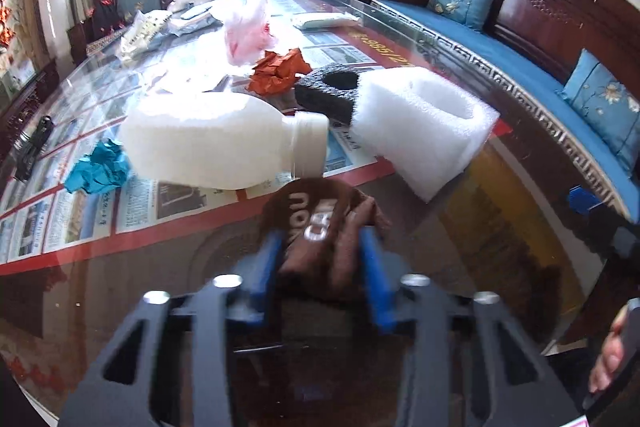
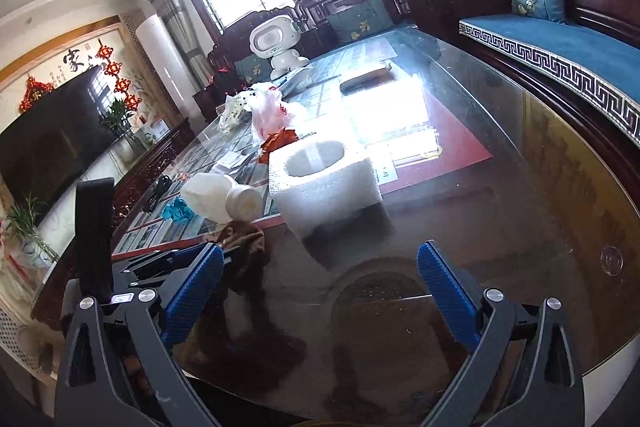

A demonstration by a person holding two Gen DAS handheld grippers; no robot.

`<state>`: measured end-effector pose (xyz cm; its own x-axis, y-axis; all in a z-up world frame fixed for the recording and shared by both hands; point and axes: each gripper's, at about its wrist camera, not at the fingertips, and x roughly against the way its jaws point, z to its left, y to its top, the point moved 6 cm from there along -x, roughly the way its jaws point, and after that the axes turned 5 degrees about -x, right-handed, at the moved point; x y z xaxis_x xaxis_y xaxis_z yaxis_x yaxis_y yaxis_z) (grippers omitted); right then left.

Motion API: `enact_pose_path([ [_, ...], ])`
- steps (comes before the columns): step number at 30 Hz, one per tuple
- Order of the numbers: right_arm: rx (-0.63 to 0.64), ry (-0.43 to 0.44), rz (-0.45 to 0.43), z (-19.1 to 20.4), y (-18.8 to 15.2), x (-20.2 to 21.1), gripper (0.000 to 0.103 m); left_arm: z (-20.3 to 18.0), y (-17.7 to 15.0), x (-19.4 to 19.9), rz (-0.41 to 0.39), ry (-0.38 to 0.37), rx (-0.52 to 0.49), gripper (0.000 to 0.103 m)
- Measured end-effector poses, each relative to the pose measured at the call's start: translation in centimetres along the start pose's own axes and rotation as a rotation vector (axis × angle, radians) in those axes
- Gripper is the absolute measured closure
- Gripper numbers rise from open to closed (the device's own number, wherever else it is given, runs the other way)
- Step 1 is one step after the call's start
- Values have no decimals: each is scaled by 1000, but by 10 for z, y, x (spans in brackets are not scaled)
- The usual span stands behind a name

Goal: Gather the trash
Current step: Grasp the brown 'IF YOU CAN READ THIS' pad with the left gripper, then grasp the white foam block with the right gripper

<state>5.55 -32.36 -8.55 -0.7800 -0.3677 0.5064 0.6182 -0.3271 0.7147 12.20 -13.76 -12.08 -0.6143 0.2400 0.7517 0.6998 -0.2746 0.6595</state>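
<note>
Brown crumpled wrapper with white lettering (image 1: pixel 320 227) sits between the blue-padded fingers (image 1: pixel 269 259) of the left gripper (image 1: pixel 320 247), which are clenched on it from both sides at the near edge of the glass-topped bench (image 2: pixel 520 187). No earlier view is supplied, so only the present grip is recorded: pads pressing the wrapper, its bulk bulging toward 12 o'clock beyond the fingertips. In the right wrist view the same wrapper appears at about 10 o'clock from the right gripper (image 2: pixel 320 291), whose fingers stand released and wide apart with nothing between them, over bare glass.

Remaining trash lies beyond the held piece. From the left gripper, a white plastic bottle lying on its side (image 1: pixel 216 143) is at 11 o'clock, its long axis running roughly 9-to-3 with the capped neck toward 3; a white foam block with a round hollow (image 1: pixel 424 123) is at 1 o'clock, with a dark grey foam piece with a hole (image 1: pixel 328 91) just behind it. Crumpled orange-red paper (image 1: pixel 280 71), crumpled teal paper (image 1: pixel 98 169) and a thin pink-and-white plastic bag (image 1: pixel 248 35) lie farther off.

Judged from these positions, the free right gripper is the nearer one to the white foam block, which lies almost straight ahead of it at 12 o'clock.
</note>
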Motion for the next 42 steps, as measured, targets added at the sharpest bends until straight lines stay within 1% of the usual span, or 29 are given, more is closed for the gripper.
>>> enact_pose_path([
  [3,8,0,9,1,-2,-3,9,4,1,0,1,-26,18,82],
  [5,15,-2,11,3,-3,-4,9,7,0,1,-4,-57,40,84],
  [7,22,-4,12,4,-3,-6,10,9,0,5,-17,-84,63,85],
  [10,31,-9,19,7,-1,-12,10,10,1,10,-36,-101,82,85],
  [14,64,-32,23,13,6,-24,10,12,4,18,-58,-110,86,85],
  [17,106,-75,21,17,13,-36,9,13,5,19,-63,-121,85,85],
  [19,127,-96,35,18,17,-47,9,13,6,18,-64,-127,85,85],
  [21,140,-99,53,19,20,-56,8,13,8,16,-62,-137,87,85],
  [28,151,-131,96,17,31,-84,8,14,13,10,-65,-165,98,85],
  [30,151,-139,120,13,32,-92,8,14,14,8,-66,-171,103,85],
  [34,142,-154,139,10,37,-100,8,13,17,7,-67,-189,106,85],
  [36,131,-142,159,8,36,-103,8,13,18,7,-67,-191,105,85],
  [38,124,-151,172,6,36,-105,18,13,18,7,-68,-195,106,85],
  [40,120,-146,165,5,36,-103,22,12,18,8,-68,-199,106,85],
  [42,108,-147,158,3,36,-99,23,10,17,10,-70,-203,102,85],
])
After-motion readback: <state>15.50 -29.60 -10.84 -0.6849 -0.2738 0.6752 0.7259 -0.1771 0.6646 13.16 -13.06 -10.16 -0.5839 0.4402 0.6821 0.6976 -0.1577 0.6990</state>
